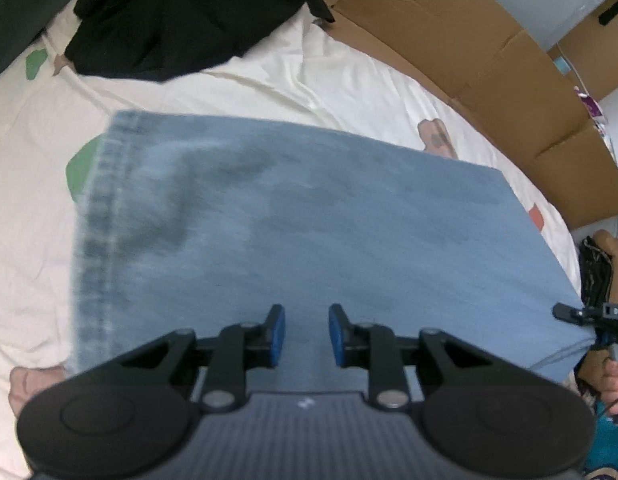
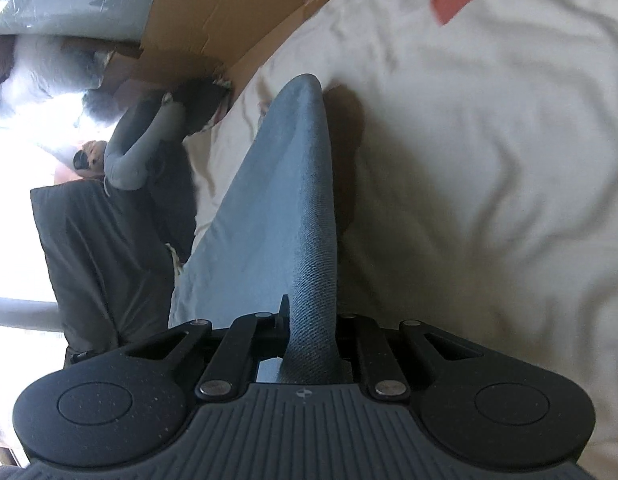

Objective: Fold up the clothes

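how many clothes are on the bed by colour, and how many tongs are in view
Blue denim garment: 1
Black garment: 1
Tongs: 2, the left tongs open over the denim, the right tongs shut on a fold of it
Total: 4

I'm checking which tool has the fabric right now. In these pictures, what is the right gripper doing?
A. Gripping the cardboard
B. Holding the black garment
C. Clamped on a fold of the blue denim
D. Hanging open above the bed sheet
C: in the right wrist view the right gripper has its jaws closed on a ridge of blue denim.
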The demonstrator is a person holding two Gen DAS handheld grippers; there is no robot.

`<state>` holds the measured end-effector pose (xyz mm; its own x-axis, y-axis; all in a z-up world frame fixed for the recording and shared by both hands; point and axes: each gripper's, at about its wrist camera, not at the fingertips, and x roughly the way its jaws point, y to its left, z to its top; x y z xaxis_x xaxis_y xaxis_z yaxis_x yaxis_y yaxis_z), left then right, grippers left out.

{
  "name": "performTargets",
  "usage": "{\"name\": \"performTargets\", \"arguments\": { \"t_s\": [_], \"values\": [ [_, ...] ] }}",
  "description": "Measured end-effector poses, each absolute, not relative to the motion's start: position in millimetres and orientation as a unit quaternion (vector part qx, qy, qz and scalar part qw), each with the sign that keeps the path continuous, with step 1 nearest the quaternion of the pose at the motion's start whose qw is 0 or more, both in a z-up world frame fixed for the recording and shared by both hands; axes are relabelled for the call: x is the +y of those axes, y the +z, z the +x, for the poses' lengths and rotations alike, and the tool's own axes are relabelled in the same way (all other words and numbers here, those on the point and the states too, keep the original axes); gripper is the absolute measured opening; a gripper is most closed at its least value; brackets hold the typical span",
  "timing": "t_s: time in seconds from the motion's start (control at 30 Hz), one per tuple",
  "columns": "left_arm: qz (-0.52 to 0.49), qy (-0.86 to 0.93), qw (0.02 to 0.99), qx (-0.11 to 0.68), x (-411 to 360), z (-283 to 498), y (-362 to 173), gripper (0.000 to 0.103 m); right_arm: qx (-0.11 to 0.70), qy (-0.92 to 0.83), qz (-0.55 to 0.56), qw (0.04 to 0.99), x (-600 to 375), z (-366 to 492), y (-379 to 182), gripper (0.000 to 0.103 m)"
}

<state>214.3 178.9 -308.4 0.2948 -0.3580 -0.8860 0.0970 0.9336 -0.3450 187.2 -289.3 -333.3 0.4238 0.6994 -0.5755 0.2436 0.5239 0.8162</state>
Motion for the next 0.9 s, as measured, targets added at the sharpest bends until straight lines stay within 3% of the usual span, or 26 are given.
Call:
{"name": "performTargets", "arguments": {
  "t_s": [0.23,0.33,0.5,0.57,0.8,0.9],
  "values": [
    [-0.102,-0.146,0.799,0.574,180,211,-294,0.027,0.498,0.125,0.465,0.721,-321,159,-322,0.008],
    [-0.096,-0.154,0.806,0.563,181,214,-284,0.035,0.488,0.115,0.466,0.729,-331,151,-315,0.008],
    [-0.104,-0.138,0.81,0.56,191,219,-294,0.035,0.508,0.072,0.473,0.717,-344,141,-331,0.01],
    [-0.105,-0.131,0.814,0.557,196,223,-299,0.031,0.527,0.054,0.479,0.7,-343,140,-341,0.017],
    [-0.101,-0.151,0.822,0.539,198,239,-300,0.031,0.551,0.042,0.468,0.69,-349,135,-345,0.032],
    [-0.095,-0.142,0.819,0.548,202,245,-316,0.018,0.567,0.037,0.45,0.689,-350,129,-350,0.035]
  ]
}}
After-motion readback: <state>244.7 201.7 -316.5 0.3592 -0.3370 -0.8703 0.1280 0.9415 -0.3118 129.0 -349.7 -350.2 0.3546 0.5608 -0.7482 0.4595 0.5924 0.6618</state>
